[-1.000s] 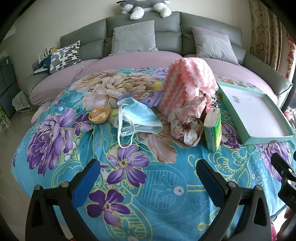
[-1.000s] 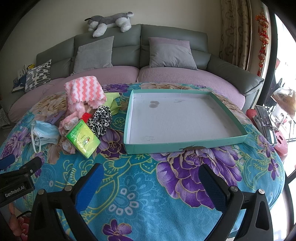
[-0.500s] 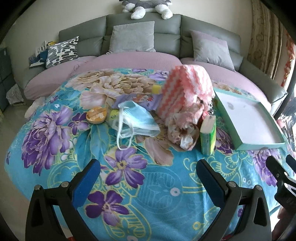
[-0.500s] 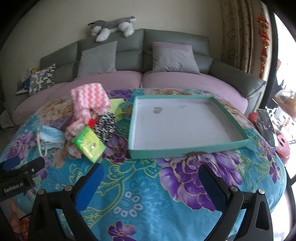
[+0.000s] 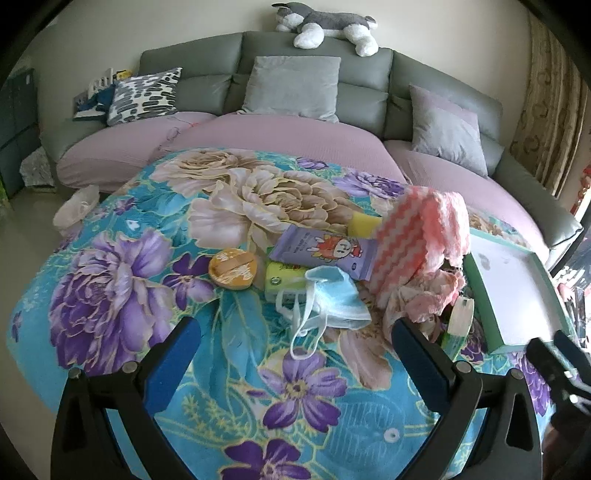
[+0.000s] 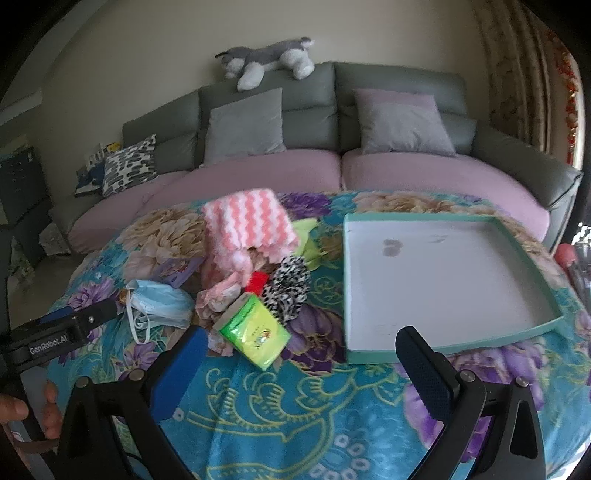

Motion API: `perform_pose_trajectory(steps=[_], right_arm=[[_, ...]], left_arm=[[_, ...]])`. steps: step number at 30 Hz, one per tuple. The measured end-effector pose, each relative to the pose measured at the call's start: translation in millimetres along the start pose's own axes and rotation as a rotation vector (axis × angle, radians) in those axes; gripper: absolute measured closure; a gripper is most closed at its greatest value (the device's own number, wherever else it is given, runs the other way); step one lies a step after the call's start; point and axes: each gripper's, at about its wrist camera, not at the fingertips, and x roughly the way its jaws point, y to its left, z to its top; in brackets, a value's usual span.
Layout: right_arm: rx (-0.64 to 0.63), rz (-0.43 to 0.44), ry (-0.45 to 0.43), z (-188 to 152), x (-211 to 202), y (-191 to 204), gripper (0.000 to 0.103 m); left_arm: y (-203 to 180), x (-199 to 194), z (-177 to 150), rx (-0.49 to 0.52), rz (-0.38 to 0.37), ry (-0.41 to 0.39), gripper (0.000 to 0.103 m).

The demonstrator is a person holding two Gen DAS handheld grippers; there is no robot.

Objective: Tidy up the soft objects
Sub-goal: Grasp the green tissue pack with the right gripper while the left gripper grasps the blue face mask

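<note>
A heap of soft things lies on the flowered blanket: a pink-and-white zigzag cloth [image 5: 421, 240] [image 6: 247, 225], a blue face mask [image 5: 334, 297] [image 6: 159, 301], a green tissue pack [image 6: 255, 332], a black-and-white scrunchie [image 6: 290, 288], a purple wipes pack [image 5: 323, 254] and an orange puff [image 5: 232, 264]. A teal shallow box [image 6: 532, 332] [image 5: 498, 341] lies to the right, with nothing in it. My left gripper [image 5: 295, 362] is open and empty, just short of the mask. My right gripper [image 6: 301, 369] is open and empty, in front of the tissue pack.
A grey sofa with lilac seat covers [image 5: 280, 129] curves behind the table, with grey cushions, a patterned cushion [image 5: 144, 94] and a plush husky [image 5: 325, 24] on top. The left gripper's body shows at the left of the right wrist view [image 6: 62, 332].
Both grippers have moved forward and swung left toward the heap. The mask and tissue pack now sit closer to the open fingers. Nothing on the blanket has moved.
</note>
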Motion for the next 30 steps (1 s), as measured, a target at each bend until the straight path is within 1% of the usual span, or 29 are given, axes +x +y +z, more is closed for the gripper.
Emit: perform_pose_trajectory(steps=[3,9,11,12,14,15,19,21,23,25,26,30], right_arm=[[-0.007,0.015,0.029,0,15,6,0.0],[-0.035,0.041,0.066,0,41,18,0.001],[-0.044,0.046,0.082,-1,49,21,0.006],[-0.049,0.05,0.092,-1,53,23,0.008],[-0.059,0.051,0.101,-1,60,25,0.011],[-0.065,0.052,0.106,-2,64,27,0.011],[-0.08,0.068,0.136,-4,78,32,0.02],[-0.084,0.076,0.144,-5,86,34,0.024],[-0.09,0.084,0.153,-6,93,37,0.029],[-0.091,0.094,0.166,-7,97,38,0.032],[-0.09,0.098,0.172,-8,99,37,0.035],[-0.077,0.113,0.176,-9,104,37,0.039]], left_arm=[[0,10,3,0.004,-0.02,0.013,0.0],[0,30,7,-0.004,-0.019,0.028,0.001],[0,38,9,-0.01,-0.026,0.031,0.002],[0,41,9,-0.011,-0.024,0.034,0.004],[-1,49,10,-0.007,-0.022,0.05,0.014],[-1,53,10,-0.006,-0.026,0.057,0.015],[-2,64,11,-0.008,-0.034,0.063,0.021],[-3,68,11,-0.006,-0.038,0.069,0.026],[-3,73,12,-0.001,-0.038,0.073,0.035],[-4,78,11,-0.002,-0.046,0.084,0.038],[-4,81,11,-0.001,-0.047,0.087,0.041],[-5,86,9,0.005,-0.047,0.09,0.049]])
